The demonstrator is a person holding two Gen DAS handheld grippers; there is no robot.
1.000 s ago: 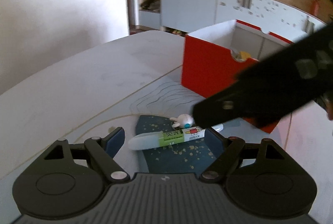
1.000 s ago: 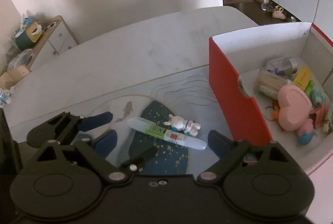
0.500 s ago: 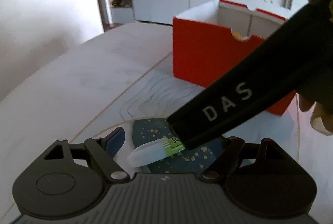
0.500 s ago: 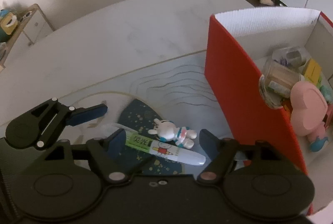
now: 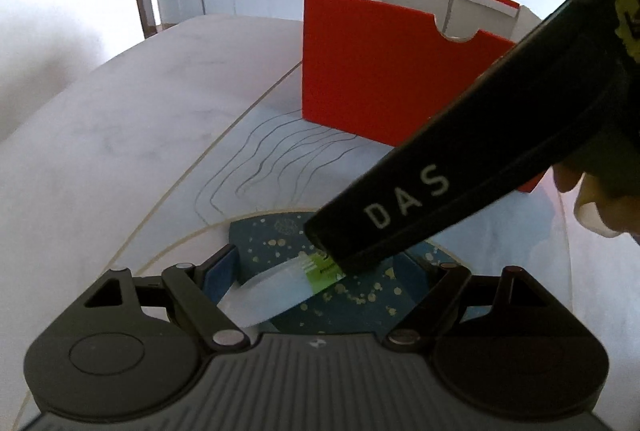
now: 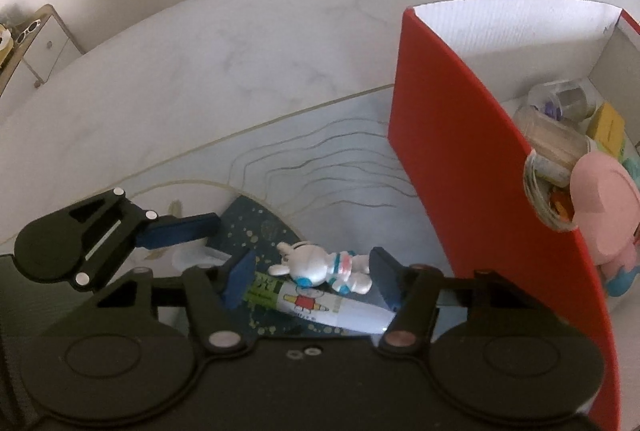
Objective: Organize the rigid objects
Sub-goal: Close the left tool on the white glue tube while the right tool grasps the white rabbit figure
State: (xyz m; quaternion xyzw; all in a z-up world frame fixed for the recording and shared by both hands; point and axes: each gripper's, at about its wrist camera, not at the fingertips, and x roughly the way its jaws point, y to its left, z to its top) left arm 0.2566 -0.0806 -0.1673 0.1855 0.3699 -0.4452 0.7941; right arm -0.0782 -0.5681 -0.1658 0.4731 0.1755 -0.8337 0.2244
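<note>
A white marker pen with a green label (image 6: 320,305) lies on the dark blue speckled patch of the table mat (image 6: 256,227). A small white rabbit figurine (image 6: 320,267) lies against the pen's far side. My right gripper (image 6: 314,277) is open, low over the table, with the figurine and the pen's middle between its blue pads. My left gripper (image 5: 320,271) is open around the pen's pale cap end (image 5: 276,291). In the left wrist view the right gripper's black body (image 5: 460,179) hides the figurine and the rest of the pen.
A red box with white inner walls (image 6: 472,159) stands just right of the pen and also shows in the left wrist view (image 5: 384,71). It holds a pink toy (image 6: 604,207), jars and other small items. White cabinets stand behind the table.
My right gripper has dropped and moved forward, so the figurine and pen now sit between its pads. My left gripper has closed in on the pen's cap end. The pen and figurine stay put.
</note>
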